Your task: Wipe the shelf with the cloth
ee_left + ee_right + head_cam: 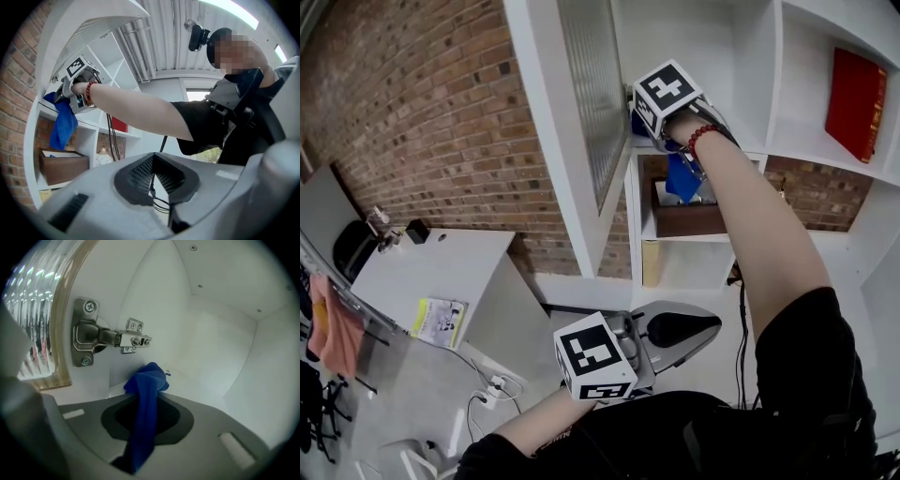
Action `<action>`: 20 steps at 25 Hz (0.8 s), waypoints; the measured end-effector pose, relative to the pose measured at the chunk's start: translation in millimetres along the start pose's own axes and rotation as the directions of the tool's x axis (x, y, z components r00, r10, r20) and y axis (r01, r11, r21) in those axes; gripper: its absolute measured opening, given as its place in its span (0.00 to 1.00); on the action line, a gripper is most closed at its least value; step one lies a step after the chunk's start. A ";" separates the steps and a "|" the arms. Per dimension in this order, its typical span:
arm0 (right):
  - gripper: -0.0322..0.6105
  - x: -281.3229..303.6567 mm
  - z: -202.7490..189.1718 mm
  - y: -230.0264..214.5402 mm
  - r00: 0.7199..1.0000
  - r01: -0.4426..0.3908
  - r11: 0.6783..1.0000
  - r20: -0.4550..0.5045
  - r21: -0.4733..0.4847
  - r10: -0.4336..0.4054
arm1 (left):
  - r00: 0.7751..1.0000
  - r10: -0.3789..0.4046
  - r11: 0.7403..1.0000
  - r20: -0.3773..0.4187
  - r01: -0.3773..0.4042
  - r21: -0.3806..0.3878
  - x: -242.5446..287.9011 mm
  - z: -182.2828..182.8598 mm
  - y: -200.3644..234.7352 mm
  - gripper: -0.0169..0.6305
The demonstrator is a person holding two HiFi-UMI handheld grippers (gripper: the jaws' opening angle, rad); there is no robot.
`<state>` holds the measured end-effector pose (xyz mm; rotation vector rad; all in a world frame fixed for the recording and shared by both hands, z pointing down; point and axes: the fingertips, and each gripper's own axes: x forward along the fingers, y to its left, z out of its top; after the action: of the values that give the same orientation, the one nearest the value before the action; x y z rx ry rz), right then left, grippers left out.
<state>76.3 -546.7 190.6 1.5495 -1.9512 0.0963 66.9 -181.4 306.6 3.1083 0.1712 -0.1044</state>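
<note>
- A glass-fronted cabinet door (pixel 592 94) stands open just left of the right gripper (pixel 149 404). Its metal hinge (pixel 101 338) is fixed to the side wall above the jaws.
- A brown box (pixel 684 217) sits in the compartment below, and a red book (pixel 855 103) leans in a compartment well to the right.
- A brick wall (pixel 422 122) runs along the left. A white desk (pixel 441 267) below it carries a booklet (pixel 439 322).
- The person's forearm (pixel 750 216) reaches up and crosses in front of the lower compartments.
- The left gripper (pixel 152 180) hangs low, away from the shelf (pixel 211 333), with its jaws drawn together on nothing.
- The right gripper is clamped on the cloth (pixel 145 394) inside an upper white compartment.
- The cloth is deep blue and soft. Its bunched end pokes past the jaw tips toward the back corner under the hinge.
- That end seems to press on the shelf surface, though the contact is not clear.
- The rest of the cloth hangs loose over the shelf edge, above the brown box.
</note>
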 end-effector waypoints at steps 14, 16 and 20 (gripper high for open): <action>0.14 -27.9 -47.8 -74.5 0.996 0.091 0.993 0.002 0.071 -0.091 | 0.992 0.087 0.996 0.097 -0.089 0.016 36.2 27.3 -10.0 0.03; 0.14 -32.8 -53.9 -86.5 0.994 0.107 0.991 0.002 0.083 -0.108 | 0.990 0.107 0.994 0.096 -0.108 0.012 42.3 29.8 -10.1 0.03; 0.14 -43.4 -66.2 -104.8 0.989 0.143 0.984 0.006 0.109 -0.145 | 0.988 0.128 0.992 0.091 -0.129 0.001 54.7 28.3 -14.4 0.03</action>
<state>203.2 -513.1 187.3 1.7615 -1.8646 0.1331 117.7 -162.0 274.3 3.1028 -0.0315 -0.2435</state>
